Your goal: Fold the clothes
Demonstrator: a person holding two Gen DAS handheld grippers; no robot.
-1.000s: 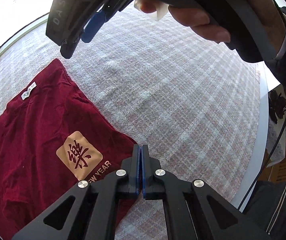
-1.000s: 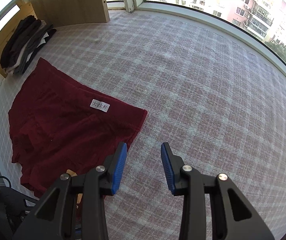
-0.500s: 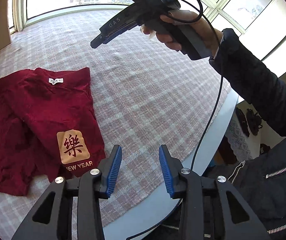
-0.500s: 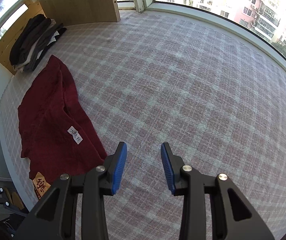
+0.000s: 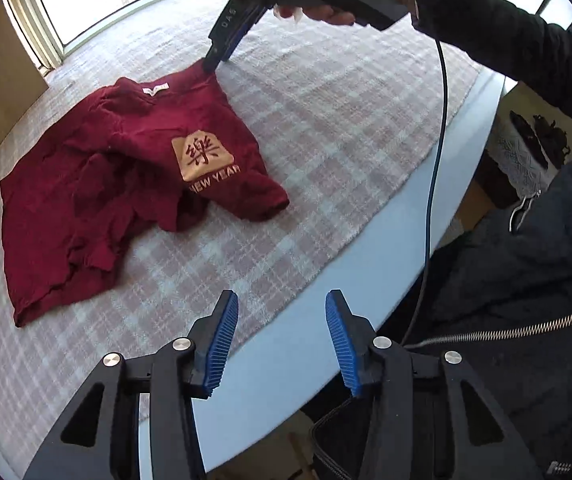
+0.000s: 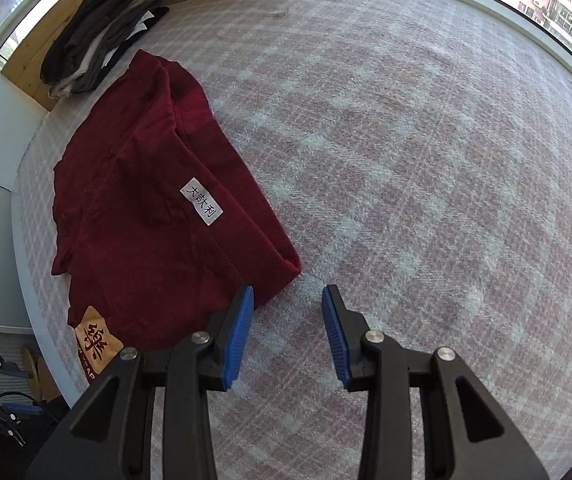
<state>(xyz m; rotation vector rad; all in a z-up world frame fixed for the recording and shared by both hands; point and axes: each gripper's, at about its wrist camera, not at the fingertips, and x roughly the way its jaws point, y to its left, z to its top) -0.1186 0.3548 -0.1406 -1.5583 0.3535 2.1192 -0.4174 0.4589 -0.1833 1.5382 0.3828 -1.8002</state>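
Right wrist: right gripper (image 6: 288, 334) fingers parted (empty) beside red shirt (image 6: 145, 216); left gripper (image 5: 281, 344) likewise.

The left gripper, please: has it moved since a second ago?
Yes. The left gripper, then shut over the red shirt, is now open beyond the table edge.

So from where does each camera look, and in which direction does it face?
Left wrist: sits on the left hand-held gripper, open, above the table edge; faces the red T-shirt; shows the person's jacket and the right hand-held gripper at the shirt's far corner.
Right wrist: sits on the right hand-held gripper, open; faces across the plaid cloth toward the windows; no body shows.
Both views share the T-shirt and its gold print.
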